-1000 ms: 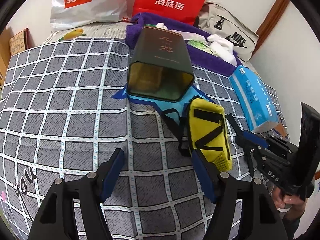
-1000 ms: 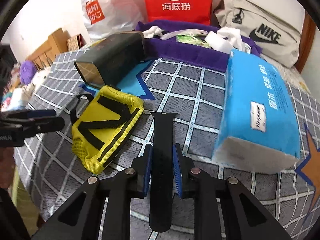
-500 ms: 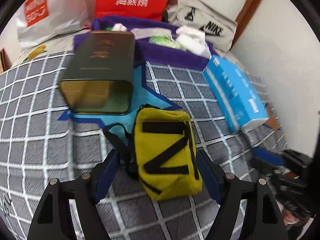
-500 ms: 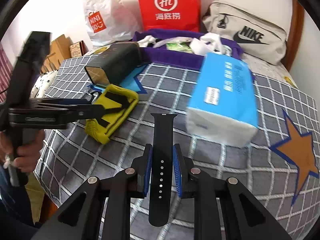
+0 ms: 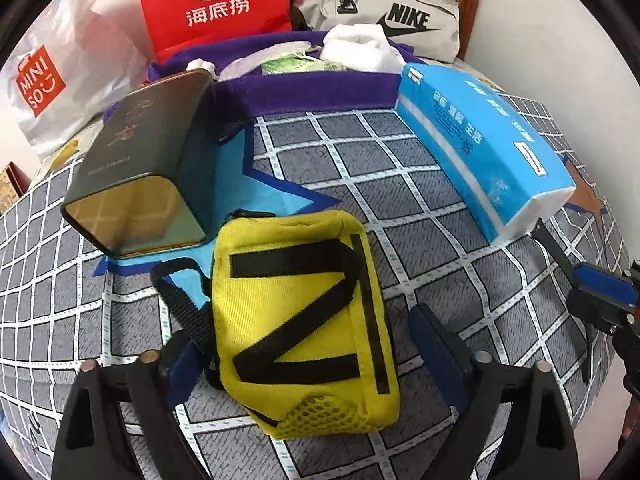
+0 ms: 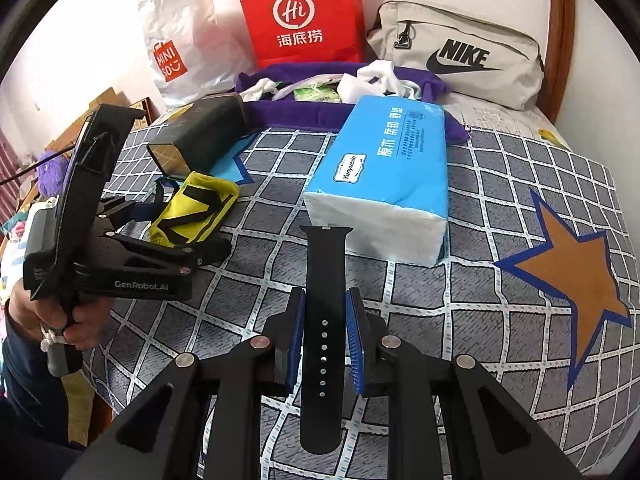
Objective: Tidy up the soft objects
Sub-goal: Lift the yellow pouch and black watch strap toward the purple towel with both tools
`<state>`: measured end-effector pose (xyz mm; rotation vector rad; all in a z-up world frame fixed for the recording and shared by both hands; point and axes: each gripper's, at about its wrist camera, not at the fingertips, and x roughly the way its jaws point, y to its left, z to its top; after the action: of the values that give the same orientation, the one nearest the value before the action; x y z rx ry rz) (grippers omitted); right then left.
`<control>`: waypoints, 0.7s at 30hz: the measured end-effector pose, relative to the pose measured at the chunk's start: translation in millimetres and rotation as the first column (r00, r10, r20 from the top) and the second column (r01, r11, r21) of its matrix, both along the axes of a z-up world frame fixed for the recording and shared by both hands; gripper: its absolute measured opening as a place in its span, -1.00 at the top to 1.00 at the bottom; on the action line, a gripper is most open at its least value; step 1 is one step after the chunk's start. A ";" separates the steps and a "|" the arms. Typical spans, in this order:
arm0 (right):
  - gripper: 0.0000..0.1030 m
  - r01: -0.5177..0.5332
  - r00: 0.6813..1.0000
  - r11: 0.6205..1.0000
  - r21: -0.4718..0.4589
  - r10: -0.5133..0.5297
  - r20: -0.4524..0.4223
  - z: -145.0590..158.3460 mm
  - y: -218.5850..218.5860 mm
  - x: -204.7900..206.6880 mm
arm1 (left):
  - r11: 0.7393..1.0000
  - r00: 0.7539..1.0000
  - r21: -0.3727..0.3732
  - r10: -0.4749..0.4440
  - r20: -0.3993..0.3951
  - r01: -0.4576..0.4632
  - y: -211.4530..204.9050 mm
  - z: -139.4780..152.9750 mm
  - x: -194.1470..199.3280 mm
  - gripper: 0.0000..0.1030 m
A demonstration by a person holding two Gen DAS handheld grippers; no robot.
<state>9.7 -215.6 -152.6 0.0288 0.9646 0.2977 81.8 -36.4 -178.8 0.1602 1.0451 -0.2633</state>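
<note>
- Grid-patterned bedspread (image 5: 420, 240) lay under a tin (image 5: 140, 168) and tissue pack (image 6: 384, 176).
- Left gripper (image 5: 304, 344) was opening astride the pouch (image 5: 304, 320), pads apart from it.
- Right gripper (image 6: 324, 320) was clamped on a black strap (image 6: 323, 280).

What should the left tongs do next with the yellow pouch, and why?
Probably ease lower, then close. The left tongs are opening, the yellow pouch lies between the pads, and no pad visibly presses on it. It rests flat on the checked bedspread. The right tongs already grip the black watch strap.
</note>
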 end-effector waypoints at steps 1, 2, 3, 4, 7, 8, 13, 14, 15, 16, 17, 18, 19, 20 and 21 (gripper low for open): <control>0.60 -0.001 1.000 1.000 0.001 0.001 0.001 0.1 -0.3 -0.8 | 1.000 1.000 -0.009 0.000 0.008 0.000 1.9 2.7 -0.1 -0.41; 0.60 -0.001 1.000 1.000 0.003 0.000 0.001 0.3 -0.5 -1.8 | 1.000 1.000 -0.023 0.005 0.000 -0.005 4.0 4.5 0.8 -0.34; 0.60 -0.002 1.000 1.000 0.006 0.002 0.000 0.6 -0.7 -2.6 | 0.999 1.000 -0.034 0.013 -0.004 -0.013 5.0 5.7 2.5 -0.29; 0.60 -0.004 1.000 1.000 0.008 0.004 0.001 1.1 -0.5 -3.6 | 0.999 1.000 -0.049 0.021 -0.007 -0.021 8.1 7.5 2.5 -0.25; 0.60 -0.012 1.000 1.000 0.008 0.012 0.007 3.1 1.4 -6.8 | 0.996 0.999 -0.077 0.037 -0.007 -0.037 16.9 13.0 -2.7 -0.22; 0.60 -0.015 1.000 1.000 0.007 0.015 0.010 4.4 2.2 -7.9 | 0.996 0.999 -0.084 0.041 -0.004 -0.041 18.4 14.7 -4.3 -0.22; 0.60 -0.026 0.999 1.000 0.004 0.026 0.026 13.1 6.3 -11.9 | 0.991 0.999 -0.124 0.049 0.011 -0.047 26.6 28.6 -16.6 -0.21; 0.60 -0.030 0.999 1.000 0.003 0.029 0.032 15.9 7.9 -13.0 | 0.992 0.998 -0.119 0.054 0.018 -0.051 27.3 31.6 -18.2 -0.21; 0.60 -0.031 0.999 1.000 0.003 0.031 0.037 17.9 8.7 -13.5 | 0.992 0.998 -0.116 0.057 0.025 -0.054 29.0 34.9 -20.9 -0.21; 0.60 -0.032 0.999 0.999 0.007 0.032 0.044 20.7 9.4 -14.1 | 0.991 0.998 -0.118 0.062 0.031 -0.058 30.5 38.9 -22.8 -0.21; 0.60 -0.035 0.998 0.999 0.009 0.035 0.048 23.2 10.0 -14.2 | 0.990 0.997 -0.123 0.066 0.036 -0.062 32.5 43.8 -24.7 -0.21; 0.60 -0.035 0.998 0.999 0.007 0.035 0.055 27.1 11.0 -14.5 | 0.990 0.997 -0.126 0.069 0.042 -0.063 34.5 48.5 -26.8 -0.21; 0.60 -0.034 0.998 0.999 0.004 0.034 0.059 29.7 11.0 -15.0 | 0.990 0.996 -0.128 0.072 0.051 -0.065 36.6 54.1 -27.5 -0.21; 0.60 -0.035 0.997 0.999 0.003 0.034 0.065 33.2 11.2 -15.3 | 0.989 0.995 -0.130 0.076 0.059 -0.068 38.1 58.8 -28.7 -0.21; 0.60 -0.038 0.997 0.999 0.007 0.037 0.071 37.5 11.4 -15.3 | 0.989 0.995 -0.133 0.080 0.066 -0.070 39.9 63.5 -29.4 -0.21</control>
<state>-5.6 -204.3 -115.1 0.0078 0.8939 0.3353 52.4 3.5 -115.2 0.0123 0.9582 -0.2548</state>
